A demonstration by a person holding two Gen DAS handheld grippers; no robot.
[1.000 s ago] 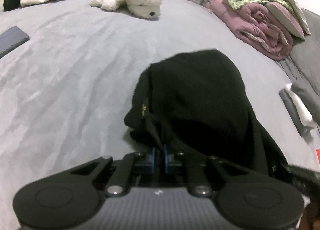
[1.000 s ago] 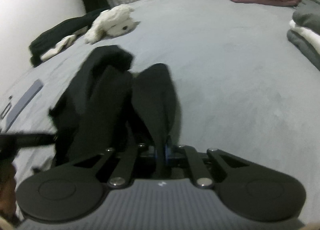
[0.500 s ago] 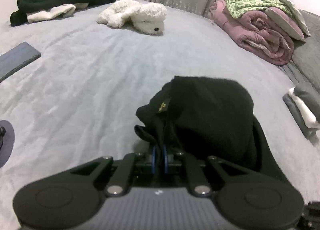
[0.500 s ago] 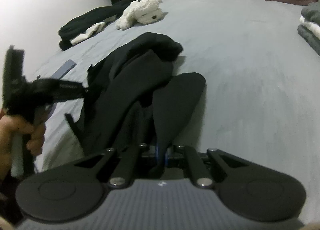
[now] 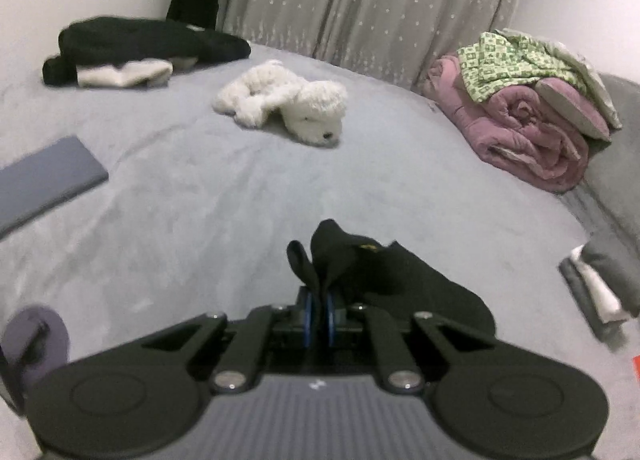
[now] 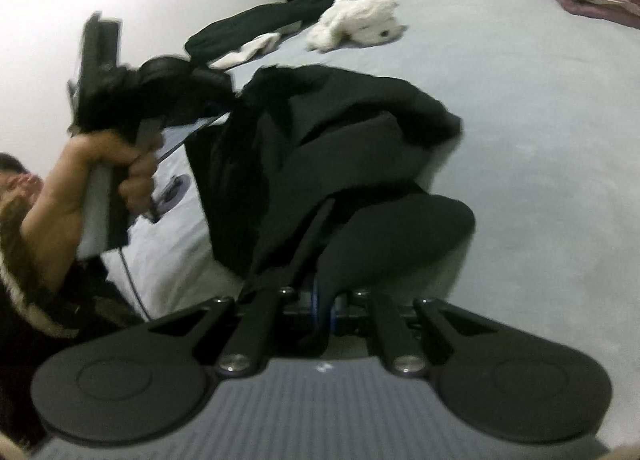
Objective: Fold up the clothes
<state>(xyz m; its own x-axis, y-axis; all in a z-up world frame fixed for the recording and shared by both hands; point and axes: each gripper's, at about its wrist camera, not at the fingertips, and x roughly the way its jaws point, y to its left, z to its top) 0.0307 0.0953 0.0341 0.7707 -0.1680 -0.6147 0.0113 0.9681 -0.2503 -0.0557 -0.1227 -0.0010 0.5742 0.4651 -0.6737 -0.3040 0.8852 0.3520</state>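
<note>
Both jaws clamped on black garment (image 6: 320, 147), left gripper (image 5: 319, 310), right gripper (image 6: 322, 306), lifted above grey bed (image 5: 192, 199)

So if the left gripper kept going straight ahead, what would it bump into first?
Apart from the black garment it already pinches, the left gripper looks aimed over bare grey bedsheet toward the white plush dog. It would probably reach that first, though depth is hard to judge.
</note>
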